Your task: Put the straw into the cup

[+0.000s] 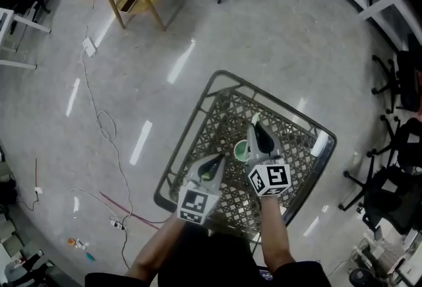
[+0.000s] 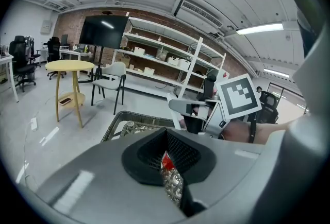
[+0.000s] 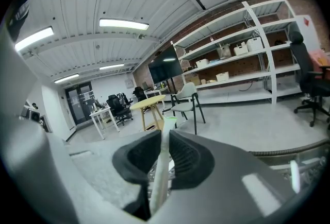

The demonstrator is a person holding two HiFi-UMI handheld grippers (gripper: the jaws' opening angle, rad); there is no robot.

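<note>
Wicker-mesh bench (image 1: 227, 114) carries the job. Left gripper (image 1: 212, 165) hovers just left of the cup, fingers (image 2: 144, 153) closed tip to tip; a red scrap (image 2: 166, 161) shows in the gap, can't tell if it's pinched. Green cup (image 1: 241, 150) stands between the two grippers, no straw in it yet. Right gripper (image 1: 256, 128) is just beside the cup, fingers (image 3: 191, 158) nipped on the pale straw (image 3: 163, 166). Step looks like carry-to-cup. Next probably needs the straw end lined over the mouth, lowered, then released.
</note>
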